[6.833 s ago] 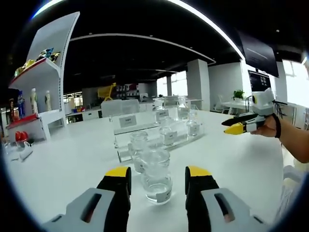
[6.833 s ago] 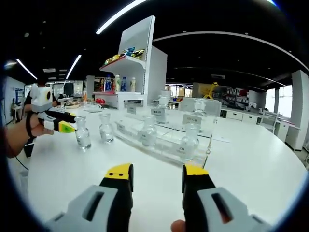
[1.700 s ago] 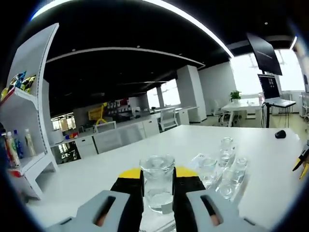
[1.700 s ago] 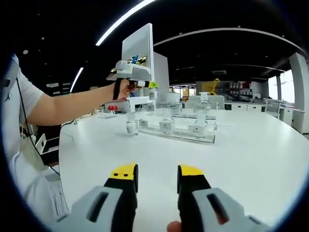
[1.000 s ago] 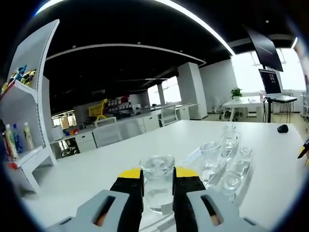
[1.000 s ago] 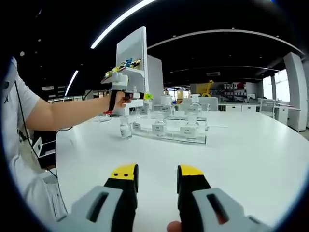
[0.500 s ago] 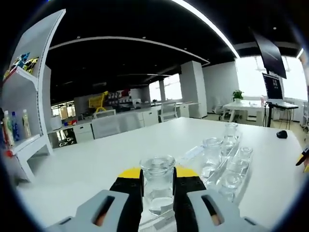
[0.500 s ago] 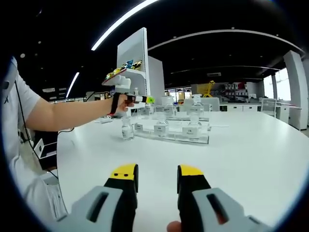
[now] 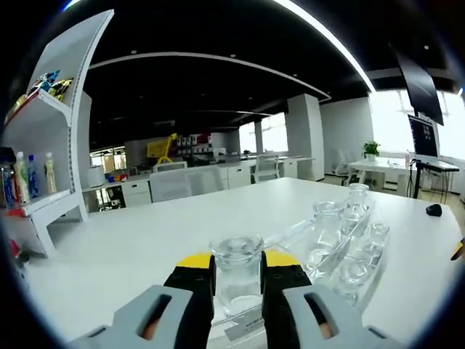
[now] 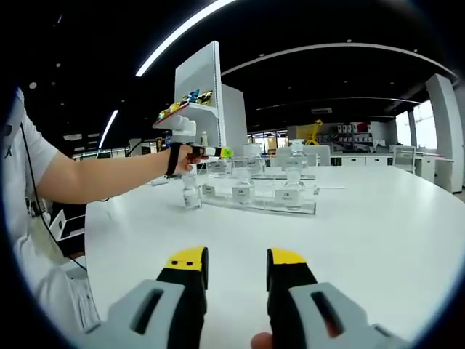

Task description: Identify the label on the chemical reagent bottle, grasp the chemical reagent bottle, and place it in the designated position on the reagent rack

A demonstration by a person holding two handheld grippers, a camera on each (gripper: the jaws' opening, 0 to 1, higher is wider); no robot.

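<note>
My left gripper is shut on a clear glass reagent bottle, which it holds upright above the near end of the clear acrylic reagent rack. Several glass bottles stand in that rack. In the right gripper view the same left gripper hangs in a person's hand over the left end of the rack. Another bottle stands on the table just beside that end. My right gripper is open, low over the white table, far from the rack, with nothing between its fingers.
A white shelf unit with coloured bottles stands on the table behind the rack, also visible as the shelf unit. The person's forearm reaches in from the left. The white table stretches wide to the right.
The left gripper still holds the bottle and has drifted a little along the rack, whose label strip now shows beneath the bottle. The right gripper has stayed put.
</note>
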